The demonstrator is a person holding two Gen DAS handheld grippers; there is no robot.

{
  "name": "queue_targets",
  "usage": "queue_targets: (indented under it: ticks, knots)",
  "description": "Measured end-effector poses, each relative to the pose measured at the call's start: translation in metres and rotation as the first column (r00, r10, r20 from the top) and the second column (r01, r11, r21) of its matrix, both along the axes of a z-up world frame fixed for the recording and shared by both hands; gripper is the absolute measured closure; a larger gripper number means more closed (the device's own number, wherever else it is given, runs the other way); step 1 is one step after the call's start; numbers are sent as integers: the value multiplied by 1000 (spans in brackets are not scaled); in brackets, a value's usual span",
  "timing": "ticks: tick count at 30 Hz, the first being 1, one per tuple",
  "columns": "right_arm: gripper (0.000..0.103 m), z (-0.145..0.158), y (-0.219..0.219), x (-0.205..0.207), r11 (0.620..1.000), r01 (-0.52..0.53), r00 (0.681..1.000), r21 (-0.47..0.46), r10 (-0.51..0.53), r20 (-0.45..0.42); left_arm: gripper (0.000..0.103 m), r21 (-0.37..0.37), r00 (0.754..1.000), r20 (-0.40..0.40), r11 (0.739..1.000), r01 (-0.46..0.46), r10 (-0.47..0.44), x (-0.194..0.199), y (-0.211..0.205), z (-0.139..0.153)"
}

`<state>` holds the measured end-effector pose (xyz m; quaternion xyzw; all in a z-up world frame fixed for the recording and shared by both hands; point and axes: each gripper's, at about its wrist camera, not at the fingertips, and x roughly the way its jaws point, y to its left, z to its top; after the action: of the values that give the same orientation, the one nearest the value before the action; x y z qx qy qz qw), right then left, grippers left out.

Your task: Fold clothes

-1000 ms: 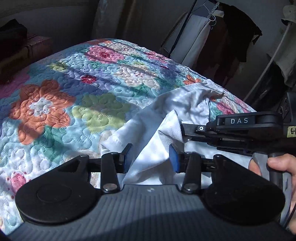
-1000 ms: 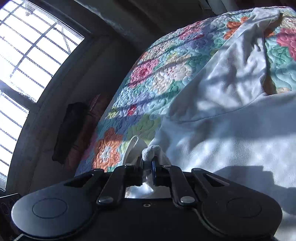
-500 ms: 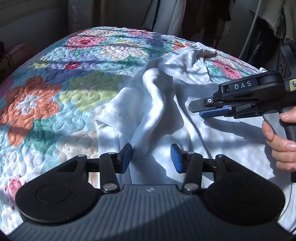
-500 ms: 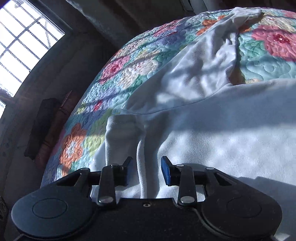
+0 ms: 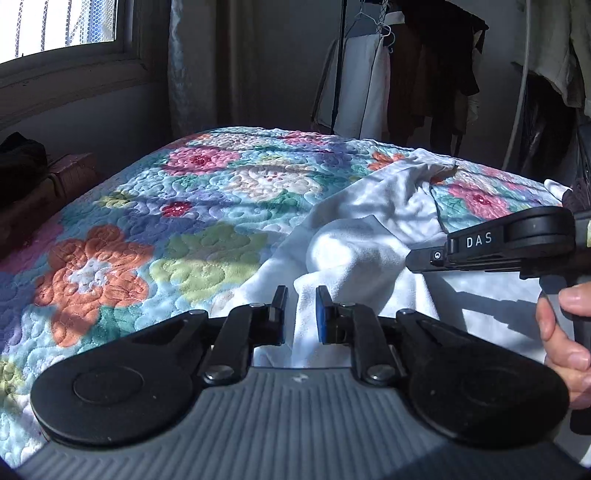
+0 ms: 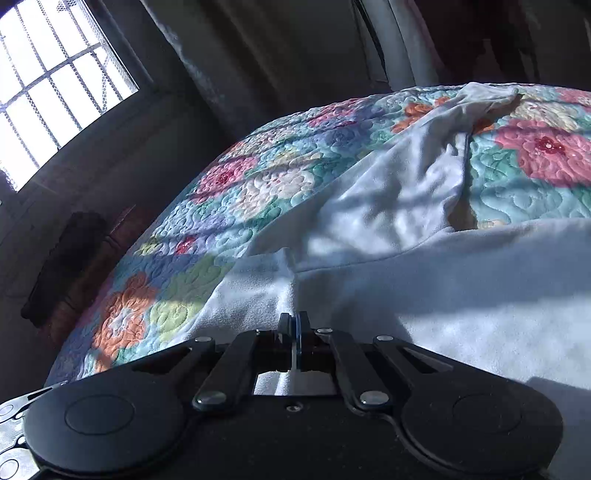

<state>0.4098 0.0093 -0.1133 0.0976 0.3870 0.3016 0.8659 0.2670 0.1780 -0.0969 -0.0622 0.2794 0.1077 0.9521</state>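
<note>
A white garment lies spread over the near right part of the bed, on top of a quilt stitched with big flowers in orange, pink, green and lilac. The cloth is soft and a bit fleecy, bright where the sun hits it and grey-blue in the shadows. It is far from flat — a rounded hump of fabric stands up in the middle, with creases running down from it, and one long strip reaches away toward the far edge of the bed, where it ends in a rumpled tip.

The left gripper hangs low over the near edge of the garment with its blue-padded fingers parted by a narrow gap; a ridge of white cloth lies in line with that gap, but nothing is pinched. The right gripper has its fingers pressed together on a thin fold of the same garment, the fabric rising in a small pleat just ahead of the tips. From the left camera that gripper shows side-on, marked "DAS", held by a hand at the right edge.

Behind the bed — a window and a rack of hanging clothes.
</note>
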Motion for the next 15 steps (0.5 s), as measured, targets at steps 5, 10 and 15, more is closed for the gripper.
queue_targets:
  ticks: [5, 10, 15]
  knots:
    - [94, -20, -12, 24, 967, 65, 983, -245, -104, -150, 62, -30, 994, -111, 999, 19, -22, 4, 1, -19]
    - [75, -28, -45, 22, 990, 114, 977, -81, -126, -173, 53, -64, 979, -198, 997, 35, -47, 7, 2, -34]
    - [72, -7, -28, 18, 1000, 30, 993, -5, -30, -110, 53, -132, 979, -198, 991, 23, -49, 5, 10, -33]
